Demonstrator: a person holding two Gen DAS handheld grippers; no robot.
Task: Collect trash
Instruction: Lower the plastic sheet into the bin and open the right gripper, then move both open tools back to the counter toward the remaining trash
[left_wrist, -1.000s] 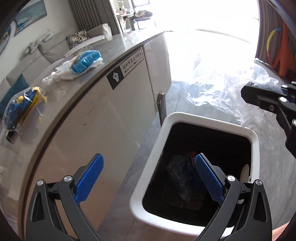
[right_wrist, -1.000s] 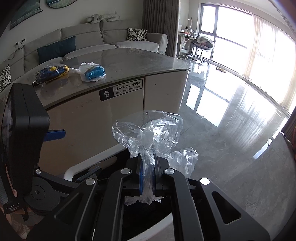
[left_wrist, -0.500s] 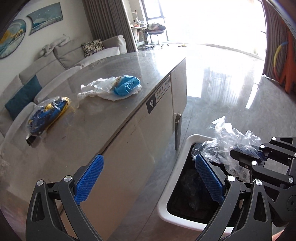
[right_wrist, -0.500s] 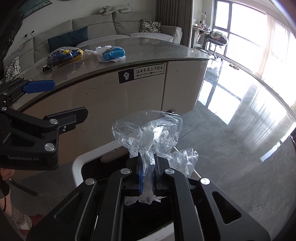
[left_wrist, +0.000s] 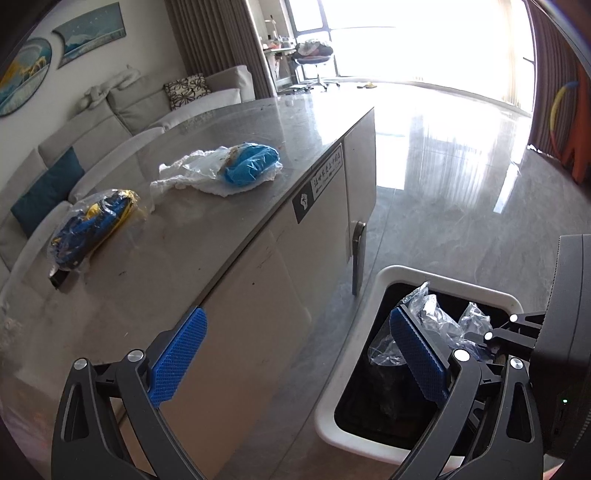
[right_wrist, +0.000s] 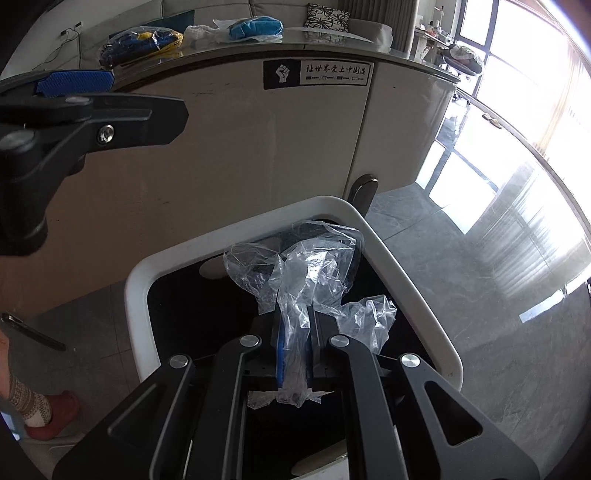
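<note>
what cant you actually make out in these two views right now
- Contents of the white-rimmed black trash bin: dark in both views, covered by the crumpled clear plastic bag clamped in the right gripper.
- What the blue bundle in clear wrap holds: too small.
- Small print on the black-and-white cabinet sticker: blurred.

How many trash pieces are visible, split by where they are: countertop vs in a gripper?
On the countertop: 2, the blue-and-yellow bagged bundle and the blue wad in white wrapping.
In the right gripper: 1, the clear plastic bag, over the bin.
Total: 3
</note>
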